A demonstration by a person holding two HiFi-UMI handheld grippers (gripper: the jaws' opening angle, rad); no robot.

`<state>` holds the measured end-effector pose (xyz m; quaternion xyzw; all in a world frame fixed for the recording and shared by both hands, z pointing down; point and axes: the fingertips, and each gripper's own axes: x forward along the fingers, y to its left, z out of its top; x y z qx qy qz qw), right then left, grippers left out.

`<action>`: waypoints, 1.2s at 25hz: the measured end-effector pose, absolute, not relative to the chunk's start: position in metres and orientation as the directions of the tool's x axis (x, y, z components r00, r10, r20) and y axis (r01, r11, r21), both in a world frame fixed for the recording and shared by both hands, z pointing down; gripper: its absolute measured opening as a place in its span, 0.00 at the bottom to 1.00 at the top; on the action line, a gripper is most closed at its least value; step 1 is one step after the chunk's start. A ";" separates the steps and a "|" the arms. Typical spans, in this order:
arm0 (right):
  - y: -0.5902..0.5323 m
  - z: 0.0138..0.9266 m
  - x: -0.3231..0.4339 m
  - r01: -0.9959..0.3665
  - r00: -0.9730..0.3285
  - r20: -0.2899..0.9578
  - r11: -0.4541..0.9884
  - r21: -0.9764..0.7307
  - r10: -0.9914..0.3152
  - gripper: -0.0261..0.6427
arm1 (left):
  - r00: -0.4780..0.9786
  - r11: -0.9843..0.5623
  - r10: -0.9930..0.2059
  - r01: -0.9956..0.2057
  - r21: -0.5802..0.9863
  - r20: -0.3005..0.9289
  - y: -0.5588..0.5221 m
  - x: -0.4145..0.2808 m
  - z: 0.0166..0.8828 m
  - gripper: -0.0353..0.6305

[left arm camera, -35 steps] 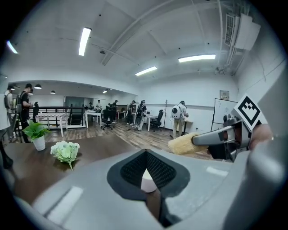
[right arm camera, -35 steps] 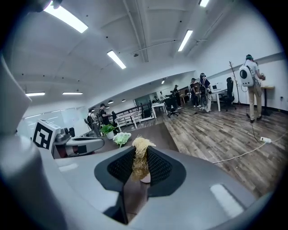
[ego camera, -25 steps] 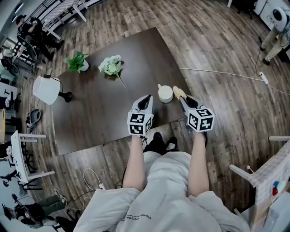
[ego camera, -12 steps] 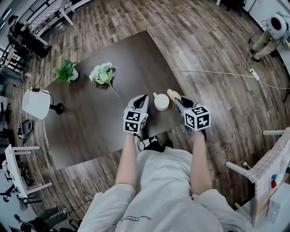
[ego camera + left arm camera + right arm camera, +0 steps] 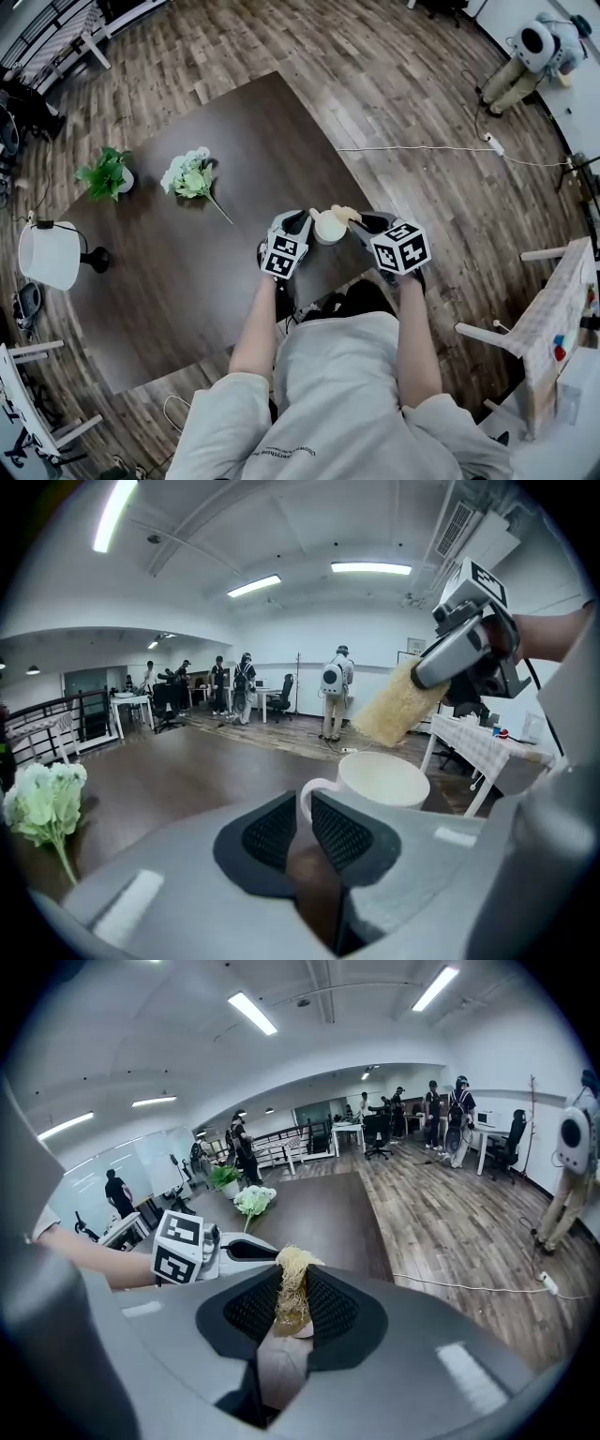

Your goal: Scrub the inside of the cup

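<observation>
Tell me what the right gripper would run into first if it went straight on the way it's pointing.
Probably the cup, which the left gripper holds by its handle. The scrubber in the right gripper hangs over the cup's mouth, tilted toward it, and would touch first; depth is unclear.

Left gripper (image 5: 302, 218) and right gripper (image 5: 362, 223) clamped, tips close together

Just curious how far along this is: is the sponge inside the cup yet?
Out. The sponge, clamped in the right gripper, hangs above the cup rim, not in it.
</observation>
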<state>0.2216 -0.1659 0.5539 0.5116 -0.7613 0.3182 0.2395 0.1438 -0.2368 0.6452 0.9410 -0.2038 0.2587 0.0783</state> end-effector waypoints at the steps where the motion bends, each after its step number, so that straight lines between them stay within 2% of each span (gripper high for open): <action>1: -0.165 0.555 0.219 -0.933 -0.359 0.691 0.266 -0.244 -0.628 0.19 | 0.779 -0.905 -0.341 -0.423 0.039 0.526 -0.236 0.144 0.650 0.13; 4: -0.161 0.557 0.214 -0.934 -0.357 0.701 0.260 -0.246 -0.618 0.19 | 0.778 -0.917 -0.312 -0.396 0.041 0.545 -0.234 0.152 0.661 0.17; 12: -0.159 0.558 0.199 -0.910 -0.395 0.754 0.335 -0.243 -0.525 0.19 | 0.780 -0.938 -0.283 -0.346 0.008 0.558 -0.242 0.173 0.665 0.17; 15: -0.158 0.562 0.195 -0.897 -0.401 0.784 0.378 -0.230 -0.473 0.19 | 0.793 -0.948 -0.266 -0.319 0.001 0.547 -0.240 0.175 0.664 0.10; 17: -0.158 0.564 0.195 -0.889 -0.413 0.792 0.390 -0.241 -0.450 0.19 | 0.793 -0.947 -0.271 -0.320 -0.004 0.546 -0.239 0.175 0.661 0.10; 22: -0.161 0.577 0.195 -0.855 -0.448 0.812 0.445 -0.267 -0.373 0.19 | 0.765 -0.928 -0.318 -0.373 -0.018 0.560 -0.231 0.160 0.660 0.10; 26: -0.160 0.591 0.179 -0.777 -0.468 0.846 0.576 -0.255 -0.257 0.19 | 0.720 -0.889 -0.384 -0.458 -0.019 0.578 -0.222 0.146 0.661 0.10; 30: -0.162 0.611 0.162 -0.689 -0.433 0.890 0.689 -0.226 -0.141 0.18 | 0.674 -0.843 -0.439 -0.537 -0.013 0.595 -0.216 0.138 0.661 0.10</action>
